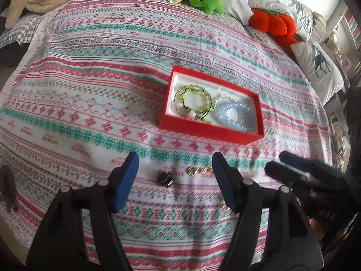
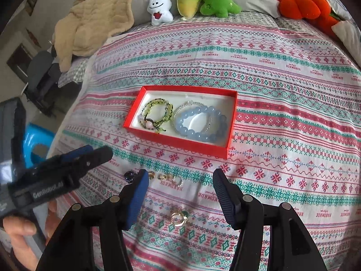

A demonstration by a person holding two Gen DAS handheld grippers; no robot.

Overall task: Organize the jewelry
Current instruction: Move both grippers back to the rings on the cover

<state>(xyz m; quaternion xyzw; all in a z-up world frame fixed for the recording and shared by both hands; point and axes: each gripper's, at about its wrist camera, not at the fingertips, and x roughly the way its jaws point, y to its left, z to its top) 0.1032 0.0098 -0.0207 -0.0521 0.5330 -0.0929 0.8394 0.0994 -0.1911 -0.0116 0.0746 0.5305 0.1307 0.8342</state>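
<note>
Red box [image 2: 180, 143], open, white-lined, lying flat on the patterned bedspread [image 2: 282, 122]; the landmark for all entries below.

Stowed inside the box:
- Green beaded bracelet [image 2: 158, 115], at the box's left end, coiled, with a pink bead on it.
- Blue beaded bracelet [image 2: 200, 124], at the box's right end, just beside the green one, with a thin clear-bead strand [image 2: 187, 105] lying partly under or against it; which, I cannot tell.

Loose, outside the box, on the near side of it:
- Dark bead cluster [image 1: 166, 179], near the box's near-left corner.
- Gold pieces [image 1: 198, 170], a short row beside the dark cluster; type too small to tell.
- Gold ring [image 2: 178, 218], nearest the cameras, well apart from the box, with a small green piece touching it.

Tools:
- Right gripper [image 2: 180, 194], fingers spread wide, holding nothing, poised over the gold ring.
- Left gripper [image 1: 174, 180], fingers spread wide, empty, framing the dark cluster and gold row.

Status, as a judgement: bracelets done; the small loose items remain, so roughly half is left.

Beyond the box, far side: plush toys [image 2: 191, 0], beige blanket [image 2: 97, 20], orange pumpkin cushion [image 2: 302, 4].
</note>
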